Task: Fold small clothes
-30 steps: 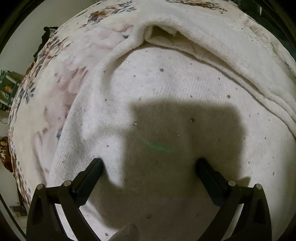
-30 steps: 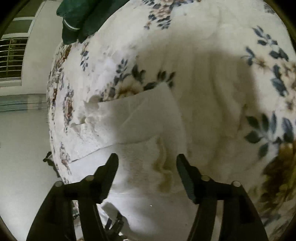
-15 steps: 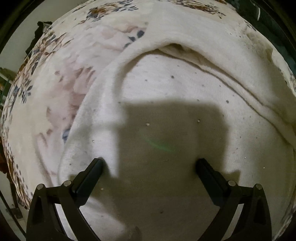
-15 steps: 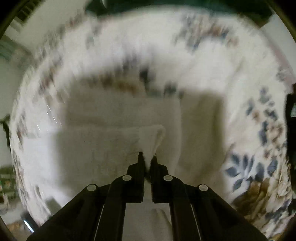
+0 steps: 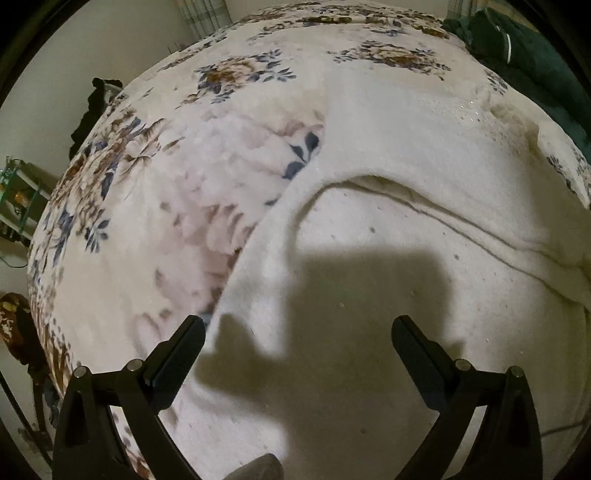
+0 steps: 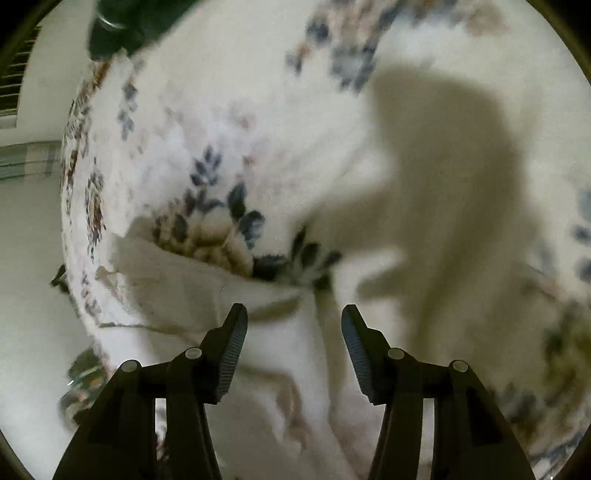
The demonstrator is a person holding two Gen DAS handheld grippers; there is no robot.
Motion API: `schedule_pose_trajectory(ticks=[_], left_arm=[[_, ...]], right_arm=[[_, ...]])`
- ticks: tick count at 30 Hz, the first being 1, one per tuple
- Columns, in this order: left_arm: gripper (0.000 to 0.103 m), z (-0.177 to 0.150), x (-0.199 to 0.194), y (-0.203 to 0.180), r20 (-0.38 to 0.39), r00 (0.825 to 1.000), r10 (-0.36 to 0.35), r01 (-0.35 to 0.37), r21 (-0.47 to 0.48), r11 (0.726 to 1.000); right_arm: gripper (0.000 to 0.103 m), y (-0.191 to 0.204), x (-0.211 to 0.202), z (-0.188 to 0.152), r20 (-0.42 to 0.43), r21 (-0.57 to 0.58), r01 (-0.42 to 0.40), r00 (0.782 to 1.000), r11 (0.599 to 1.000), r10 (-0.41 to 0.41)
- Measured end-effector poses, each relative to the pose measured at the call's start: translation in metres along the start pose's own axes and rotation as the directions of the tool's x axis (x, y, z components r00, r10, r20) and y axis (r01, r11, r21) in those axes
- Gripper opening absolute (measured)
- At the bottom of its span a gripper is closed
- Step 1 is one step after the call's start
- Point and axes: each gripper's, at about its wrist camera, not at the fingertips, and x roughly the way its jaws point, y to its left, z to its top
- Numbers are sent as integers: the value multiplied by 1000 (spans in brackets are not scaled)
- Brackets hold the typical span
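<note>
A cream knitted garment (image 5: 388, 258) with small specks lies spread on a floral blanket (image 5: 177, 192). A fold runs across its upper part. My left gripper (image 5: 297, 326) hangs open above the garment, nothing between its fingers. In the right wrist view a corner of the same cream garment (image 6: 288, 332) lies on the blanket (image 6: 258, 129). Over that corner my right gripper (image 6: 293, 319) has its jaws opening; the cloth lies below them and the pads do not press on it.
A dark green cloth (image 5: 524, 55) lies at the far right of the bed and shows as a dark green cloth (image 6: 122, 26) at the top left in the right wrist view. The bed's edge drops to a pale floor (image 6: 29, 258) on the left. A green rack (image 5: 14, 199) stands beside the bed.
My left gripper has risen, so more blanket shows. My right gripper shut on the garment's corner, carried it across the bed, and now stands open with the cloth released.
</note>
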Motion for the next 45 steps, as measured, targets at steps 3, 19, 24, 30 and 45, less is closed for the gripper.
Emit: schedule_pose_trajectory(ticks=[3, 19, 24, 30, 45], left_arm=[[103, -16, -13, -19, 7, 999, 50, -51, 35, 998], [103, -154, -99, -176, -179, 983, -43, 88, 247, 965], [103, -198, -114, -231, -248, 957, -149, 226, 318, 921], [78, -229, -79, -293, -279, 951, -133, 237, 383, 893], [7, -186, -119, -234, -133, 978, -163, 199, 330, 923]], right_arm=[[51, 3, 41, 6, -120, -30, -94, 989, 995, 90], [46, -15, -9, 11, -72, -133, -21, 997, 991, 11], [53, -61, -66, -20, -117, -150, 15, 993, 989, -33], [54, -116, -84, -24, -101, -81, -38, 994, 996, 30], [9, -42, 4, 16, -103, -41, -264, 960, 964, 259]])
